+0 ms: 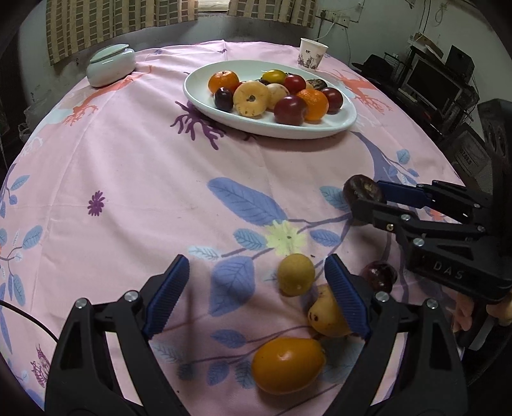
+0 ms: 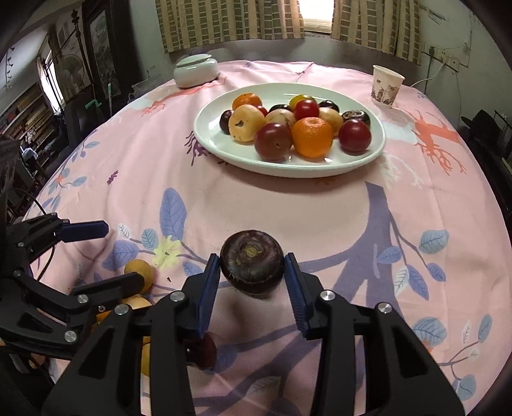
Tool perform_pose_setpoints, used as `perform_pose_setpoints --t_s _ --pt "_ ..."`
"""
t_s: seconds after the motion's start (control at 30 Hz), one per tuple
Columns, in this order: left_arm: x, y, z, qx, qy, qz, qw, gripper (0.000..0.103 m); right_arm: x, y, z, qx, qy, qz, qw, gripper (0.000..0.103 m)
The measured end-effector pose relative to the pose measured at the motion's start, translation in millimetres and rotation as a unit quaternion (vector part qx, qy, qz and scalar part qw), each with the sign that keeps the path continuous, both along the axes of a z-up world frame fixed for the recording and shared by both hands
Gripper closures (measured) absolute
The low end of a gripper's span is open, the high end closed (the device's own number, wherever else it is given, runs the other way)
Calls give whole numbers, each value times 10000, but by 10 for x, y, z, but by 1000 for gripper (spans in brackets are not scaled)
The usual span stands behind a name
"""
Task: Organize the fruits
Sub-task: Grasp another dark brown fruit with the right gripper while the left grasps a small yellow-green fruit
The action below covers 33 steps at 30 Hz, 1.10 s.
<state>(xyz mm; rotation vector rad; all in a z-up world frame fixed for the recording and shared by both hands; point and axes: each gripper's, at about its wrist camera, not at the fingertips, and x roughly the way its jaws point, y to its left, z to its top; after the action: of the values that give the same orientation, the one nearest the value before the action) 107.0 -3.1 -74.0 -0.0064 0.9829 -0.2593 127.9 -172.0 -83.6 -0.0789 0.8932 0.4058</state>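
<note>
Gripping: right gripper (image 2: 252, 272) closed on dark round fruit (image 2: 252, 265); carry level to white plate (image 2: 368, 160), set in a gap. Left gripper (image 1: 256, 294) wide, empty, over yellow fruit (image 1: 296, 273). Pink floral tablecloth (image 1: 128, 160); curtains (image 2: 224, 22); paper cup (image 2: 385, 86).

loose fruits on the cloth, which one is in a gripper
The dark purple fruit, clamped between the right gripper pads. The yellow, orange and other dark fruits beside the left gripper lie free.

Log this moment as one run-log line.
right gripper: shut on dark fruit | left gripper: open over yellow fruit | plate: holds fruits
</note>
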Motion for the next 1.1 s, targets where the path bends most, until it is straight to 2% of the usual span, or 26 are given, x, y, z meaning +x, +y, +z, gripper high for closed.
perform_pose_setpoints --t_s 0.07,0.17,0.23,0.3,0.33,0.4,0.53,0.57,0.6,0.77,0.83,0.9,0.93,1.1 --pt "54 -31 -25 -100 99 0 9999 15 -30 -104 55 69 -38 -128 9999 61" --pt "124 -16 -86 -478 370 20 9982 19 -72 -258 92 149 -27 -303 9994 61" --pt "113 9 -85 -522 404 29 9978 22 -102 -332 102 213 -2 -368 9991 61" --pt "90 120 -71 -390 400 171 9983 33 -144 -375 103 252 11 -390 9989 61" --pt "80 205 -74 -366 387 223 9983 32 -169 -387 100 272 18 -382 9989 61" --pt "54 363 -62 -613 438 239 9969 31 -205 -389 91 317 52 -330 9989 61" --pt "-48 228 -45 -307 395 -29 9987 32 -245 -347 110 366 62 -236 9990 61" --pt "-72 129 -94 -141 474 -135 9987 32 -254 -340 122 383 46 -233 9990 61" --pt "-138 18 -105 226 264 -164 9993 32 -266 -336 138 410 29 -235 9989 61" --pt "-167 -2 -107 118 238 -113 9996 37 -322 -318 187 514 -5 -202 9985 61" --pt "-169 -25 -93 54 197 -169 9996 51 -333 -296 188 528 0 -152 9985 61" --pt "-171 -86 -80 -55 190 -313 9993 74 -337 -280 182 538 1 -113 9985 61" --pt "-164 -125 -81 -51 176 -350 9992 78 -337 -274 171 537 9 -112 9985 61" --pt "-162 -166 -83 -5 130 -349 9993 78 -380 -205 165 491 10 -25 9988 61"
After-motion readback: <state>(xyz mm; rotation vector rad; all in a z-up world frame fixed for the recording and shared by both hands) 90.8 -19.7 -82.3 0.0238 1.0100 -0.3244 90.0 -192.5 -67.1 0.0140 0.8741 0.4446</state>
